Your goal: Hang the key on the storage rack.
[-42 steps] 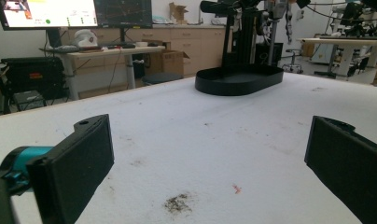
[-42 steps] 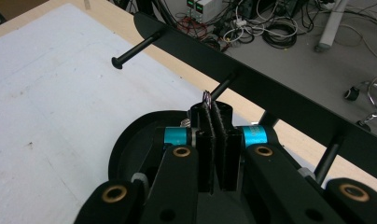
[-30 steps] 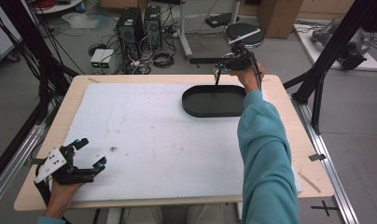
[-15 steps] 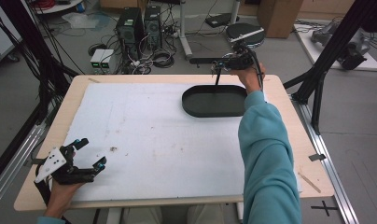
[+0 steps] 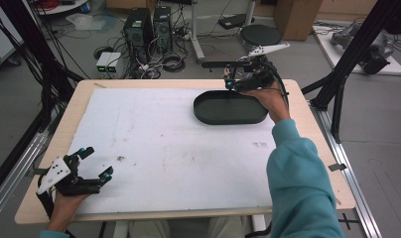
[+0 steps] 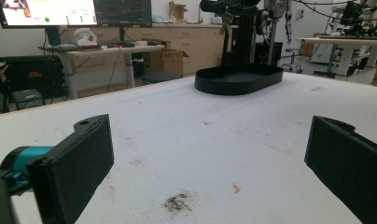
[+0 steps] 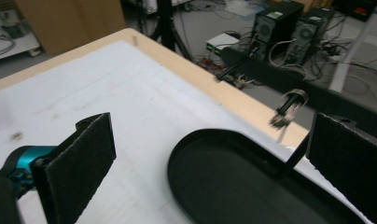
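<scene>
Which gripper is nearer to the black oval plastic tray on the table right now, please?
Right. The right gripper hovers at the far rim of the black oval tray, jaws open. The left gripper sits open at the table's near left corner, far from it.

The black oval plastic tray runs off the bottom and right edges of the right gripper view, so its far end is cut away. In the high view, the hand covers the tray's right corner. A small shiny metal thing beside the right jaw is blurry, and it is hard to tell what it is. In the left gripper view, the tall black stand behind the tray is cut off at the top.
</scene>
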Motion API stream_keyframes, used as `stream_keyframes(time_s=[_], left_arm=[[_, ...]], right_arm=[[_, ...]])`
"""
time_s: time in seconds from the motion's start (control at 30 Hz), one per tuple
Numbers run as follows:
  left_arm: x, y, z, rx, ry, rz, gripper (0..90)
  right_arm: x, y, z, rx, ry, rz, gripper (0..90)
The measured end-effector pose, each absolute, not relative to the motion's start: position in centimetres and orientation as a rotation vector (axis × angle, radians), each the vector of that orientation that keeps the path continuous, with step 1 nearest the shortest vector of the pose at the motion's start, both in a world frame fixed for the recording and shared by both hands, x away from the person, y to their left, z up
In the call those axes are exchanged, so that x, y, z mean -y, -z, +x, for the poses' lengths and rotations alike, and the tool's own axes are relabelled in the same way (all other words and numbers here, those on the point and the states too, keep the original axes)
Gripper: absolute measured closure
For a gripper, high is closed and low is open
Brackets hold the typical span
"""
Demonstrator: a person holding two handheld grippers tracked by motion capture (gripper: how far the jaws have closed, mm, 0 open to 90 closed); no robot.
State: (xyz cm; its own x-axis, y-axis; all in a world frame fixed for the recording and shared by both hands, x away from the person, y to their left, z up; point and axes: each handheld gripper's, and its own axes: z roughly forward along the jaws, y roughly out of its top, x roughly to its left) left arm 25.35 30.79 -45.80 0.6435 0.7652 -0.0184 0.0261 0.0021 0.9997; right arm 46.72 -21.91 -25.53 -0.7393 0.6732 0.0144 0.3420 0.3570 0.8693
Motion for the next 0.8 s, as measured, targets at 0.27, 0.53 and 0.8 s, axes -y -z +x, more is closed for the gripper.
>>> stream_keyframes(time_s=[0.27,0.53,0.8], left_arm=[[-30.8,45.8,25.3,-0.701,-0.662,1.472,1.7],[-30.8,45.8,25.3,-0.700,-0.661,1.472,1.7],[-30.8,45.8,25.3,-0.697,-0.662,1.474,1.7]], right_arm=[[25.4,29.7,40.9,-2.145,-1.511,0.818,0.5],[28.7,36.6,36.2,-1.996,-1.640,0.840,0.5],[29.9,41.2,33.0,-1.896,-1.682,0.812,0.5]])
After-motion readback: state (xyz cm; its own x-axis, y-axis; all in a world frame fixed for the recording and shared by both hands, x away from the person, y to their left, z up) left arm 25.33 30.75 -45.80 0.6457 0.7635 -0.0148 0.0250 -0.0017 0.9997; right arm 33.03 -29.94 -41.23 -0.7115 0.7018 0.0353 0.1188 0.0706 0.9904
